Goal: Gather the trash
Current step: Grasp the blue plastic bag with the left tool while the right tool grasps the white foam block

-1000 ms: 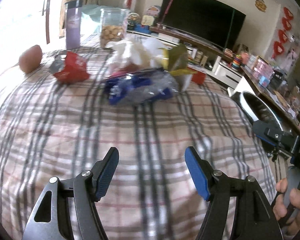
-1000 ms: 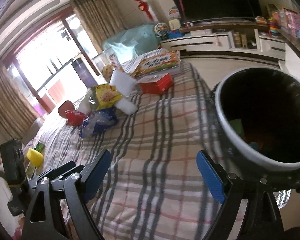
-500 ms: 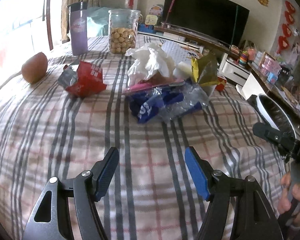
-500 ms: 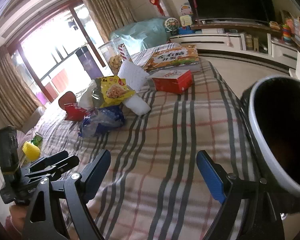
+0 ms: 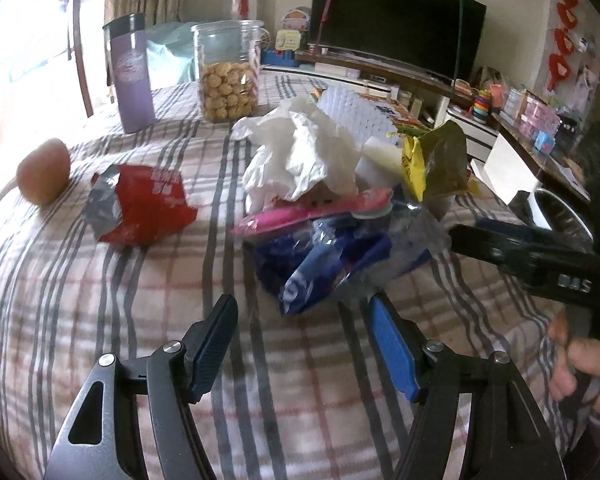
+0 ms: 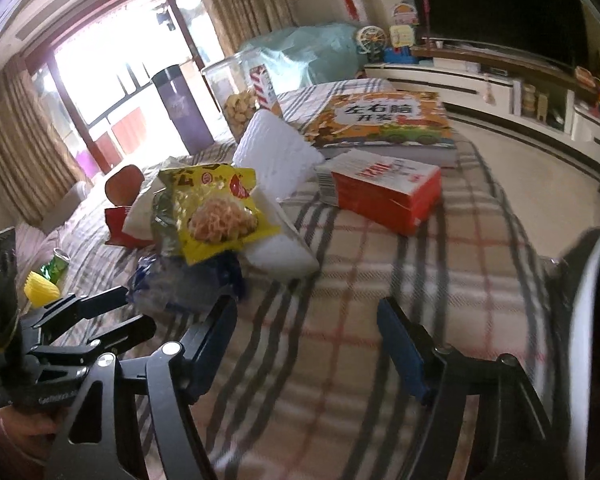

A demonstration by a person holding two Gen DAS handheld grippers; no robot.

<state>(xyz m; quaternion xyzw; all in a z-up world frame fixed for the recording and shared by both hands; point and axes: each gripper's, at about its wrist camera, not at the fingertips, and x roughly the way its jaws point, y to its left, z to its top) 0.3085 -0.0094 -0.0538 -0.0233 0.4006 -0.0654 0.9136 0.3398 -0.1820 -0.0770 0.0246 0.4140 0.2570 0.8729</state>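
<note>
On plaid tablecloth (image 5: 100,320), mid: trash pile (image 5: 340,216) untouched | red wrapper (image 5: 148,208) left of it | left gripper (image 5: 300,344), right gripper (image 6: 308,340) both spread, empty | bin (image 6: 596,320) right edge | collection barely begun

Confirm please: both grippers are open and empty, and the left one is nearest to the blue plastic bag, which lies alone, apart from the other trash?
Not alone. The left wrist view shows the blue plastic bag lying against the pile, under the pink wrapper and the white tissue. The rest holds: left gripper and right gripper are open and empty.
</note>
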